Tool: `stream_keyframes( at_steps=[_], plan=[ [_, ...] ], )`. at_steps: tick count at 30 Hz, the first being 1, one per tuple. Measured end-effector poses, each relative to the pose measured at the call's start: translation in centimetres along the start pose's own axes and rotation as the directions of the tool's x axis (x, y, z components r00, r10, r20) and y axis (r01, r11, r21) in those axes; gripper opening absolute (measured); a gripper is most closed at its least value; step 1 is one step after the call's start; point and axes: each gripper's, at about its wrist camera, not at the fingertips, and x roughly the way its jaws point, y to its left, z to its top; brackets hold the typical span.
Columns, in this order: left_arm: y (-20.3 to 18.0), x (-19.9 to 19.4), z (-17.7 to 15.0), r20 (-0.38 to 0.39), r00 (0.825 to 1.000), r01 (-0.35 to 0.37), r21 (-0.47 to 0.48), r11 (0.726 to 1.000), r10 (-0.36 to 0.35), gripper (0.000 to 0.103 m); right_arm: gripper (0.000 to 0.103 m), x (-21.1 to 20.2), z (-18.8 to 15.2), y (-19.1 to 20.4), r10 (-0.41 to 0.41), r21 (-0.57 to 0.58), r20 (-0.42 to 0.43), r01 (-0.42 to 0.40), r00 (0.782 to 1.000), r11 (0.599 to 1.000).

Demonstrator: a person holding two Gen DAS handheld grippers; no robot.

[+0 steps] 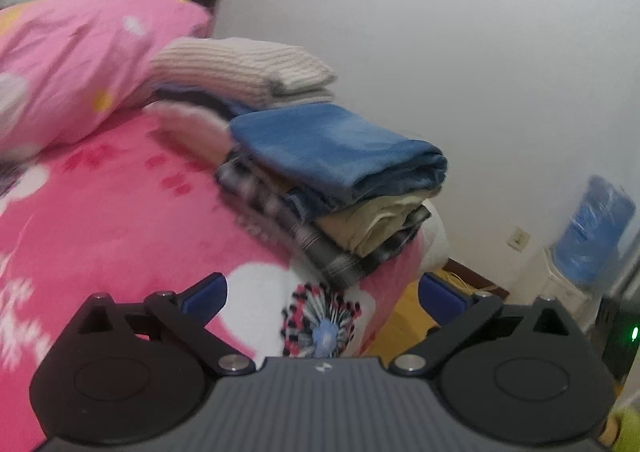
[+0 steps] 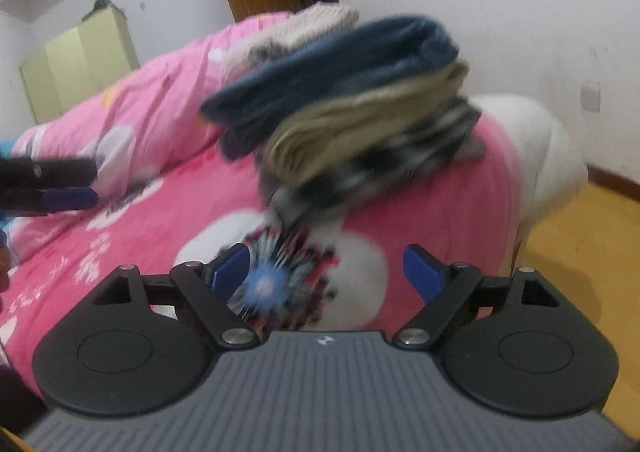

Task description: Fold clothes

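My left gripper (image 1: 320, 292) is spread wide, nothing between its blue pads; my right gripper (image 2: 328, 272) is the same, wide open and holding nothing. Both hover over the pink bedspread (image 1: 120, 220), short of the clothes. One stack of folded clothes (image 1: 340, 188) sits on the bedspread near its corner: blue denim (image 1: 332, 148) on top, a beige piece (image 1: 372, 224) under it, plaid fabric (image 1: 320, 248) at the bottom. Behind that stack is a second pile, topped by a ribbed cream knit (image 1: 240, 68). One pink pillow (image 1: 80, 64) lies left of the piles. Right wrist view is blurred; the stack there (image 2: 340, 104) looks tilted.
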Motion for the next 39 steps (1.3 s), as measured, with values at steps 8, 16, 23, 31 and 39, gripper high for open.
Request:
stream_keyframes(
  at_steps=[8,16,23,31,39],
  plan=[
    [-0.5,-5.0,-2.9,0.032,0.982,-0.183,-0.049,0.982,0.184,0.103,0.101,-0.1,-1.4,6.0,-0.025,-0.108,-0.089,0.016,0.996,0.994],
    [-1.2,-7.9,-3.9,0.026,0.959,-0.278,-0.102,0.955,0.282,0.103,0.102,-1.9,-1.1,9.5,-0.093,-0.165,-0.041,0.085,0.995,0.983],
    [-3.1,-8.3,-3.9,0.021,0.932,-0.361,-0.059,0.931,0.362,0.103,0.102,-4.4,-0.3,11.1,-0.17,-0.211,0.016,0.17,0.985,0.963],
    [-5.3,-7.5,-4.3,0.039,0.899,-0.438,0.031,0.899,0.436,0.103,0.102,-6.5,0.4,11.4,-0.275,-0.192,0.047,0.279,0.96,0.941],
    [-5.0,-7.4,-4.0,0.019,0.908,-0.419,-0.016,0.908,0.419,0.103,0.102,-7.9,1.1,11.3,-0.28,-0.179,0.071,0.288,0.957,0.941]
  ],
)
